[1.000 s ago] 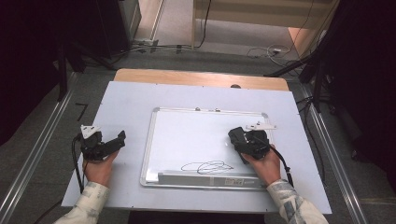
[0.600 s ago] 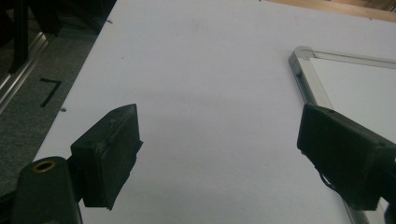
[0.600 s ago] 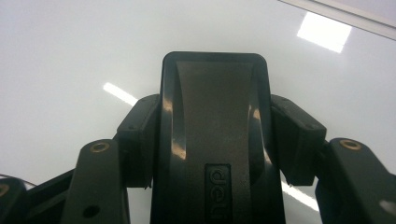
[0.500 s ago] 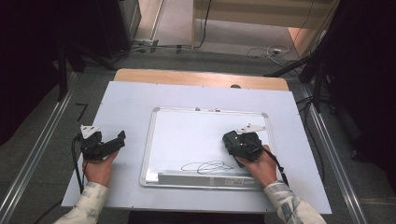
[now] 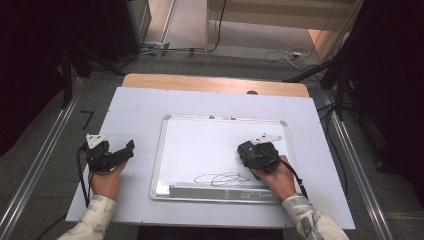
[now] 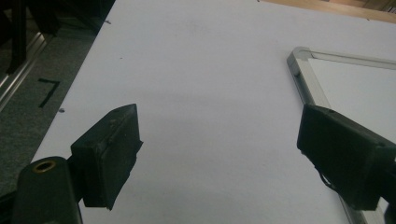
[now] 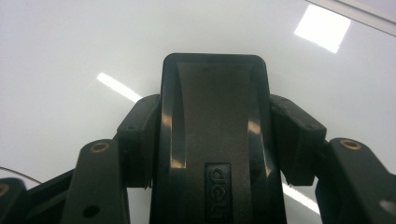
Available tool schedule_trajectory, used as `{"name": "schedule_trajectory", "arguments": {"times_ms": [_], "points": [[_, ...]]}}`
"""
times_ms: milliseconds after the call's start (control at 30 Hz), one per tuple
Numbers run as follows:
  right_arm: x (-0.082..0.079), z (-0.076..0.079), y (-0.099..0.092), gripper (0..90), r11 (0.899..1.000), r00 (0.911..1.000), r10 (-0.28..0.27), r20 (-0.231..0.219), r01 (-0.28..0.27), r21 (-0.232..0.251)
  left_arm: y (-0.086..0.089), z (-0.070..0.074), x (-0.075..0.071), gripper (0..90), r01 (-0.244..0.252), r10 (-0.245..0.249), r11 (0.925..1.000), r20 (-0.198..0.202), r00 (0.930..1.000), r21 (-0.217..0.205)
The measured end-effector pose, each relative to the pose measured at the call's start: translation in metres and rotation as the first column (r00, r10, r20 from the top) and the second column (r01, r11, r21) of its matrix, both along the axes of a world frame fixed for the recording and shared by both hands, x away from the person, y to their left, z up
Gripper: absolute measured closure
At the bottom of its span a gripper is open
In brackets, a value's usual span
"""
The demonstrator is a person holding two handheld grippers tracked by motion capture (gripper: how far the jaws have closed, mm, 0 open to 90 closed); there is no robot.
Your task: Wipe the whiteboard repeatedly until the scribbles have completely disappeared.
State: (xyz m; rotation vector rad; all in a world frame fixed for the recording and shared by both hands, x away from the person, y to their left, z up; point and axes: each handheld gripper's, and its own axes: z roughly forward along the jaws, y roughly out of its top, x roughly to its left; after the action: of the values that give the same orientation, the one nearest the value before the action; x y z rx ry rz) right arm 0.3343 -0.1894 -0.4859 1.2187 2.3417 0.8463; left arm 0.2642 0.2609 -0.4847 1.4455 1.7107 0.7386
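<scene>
The jaws of the right gripper (image 7: pixel 215 140) are closed on a black eraser (image 7: pixel 215 135), which carries a small raised brand mark near its lower end; in the right gripper view we see one jaw pressing on each side of it. In the high view this gripper (image 5: pixel 250 152) is above the whiteboard (image 5: pixel 210 142), in its right half, with the person's right hand (image 5: pixel 275 175) behind it at about 5 o'clock. The eraser is over the white surface, a little above and to the right of the black scribble (image 5: pixel 222 178), which lies near the bottom edge of the board, just above the tray (image 5: pixel 215 191). We cannot tell if the eraser touches the board.

The jaws of the left gripper (image 6: pixel 219 144) are wide open with nothing between them. This gripper (image 5: pixel 112 154) rests on the pale table (image 5: pixel 135 110), to the left of the whiteboard at about 9 o'clock, and it points toward the board's frame. The left hand (image 5: pixel 105 180) holds it from below.
</scene>
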Motion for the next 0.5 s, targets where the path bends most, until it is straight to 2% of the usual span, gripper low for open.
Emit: {"name": "schedule_trajectory", "arguments": {"times_ms": [500], "points": [[0.0022,0.0022,0.0004,38.2,1.0,0.9999,0.01,-0.014,-0.011,-0.016,-0.0006,-0.0009,0.001,13.9,0.003,-0.003,1.0,-0.004,1.0,-0.002]]}}
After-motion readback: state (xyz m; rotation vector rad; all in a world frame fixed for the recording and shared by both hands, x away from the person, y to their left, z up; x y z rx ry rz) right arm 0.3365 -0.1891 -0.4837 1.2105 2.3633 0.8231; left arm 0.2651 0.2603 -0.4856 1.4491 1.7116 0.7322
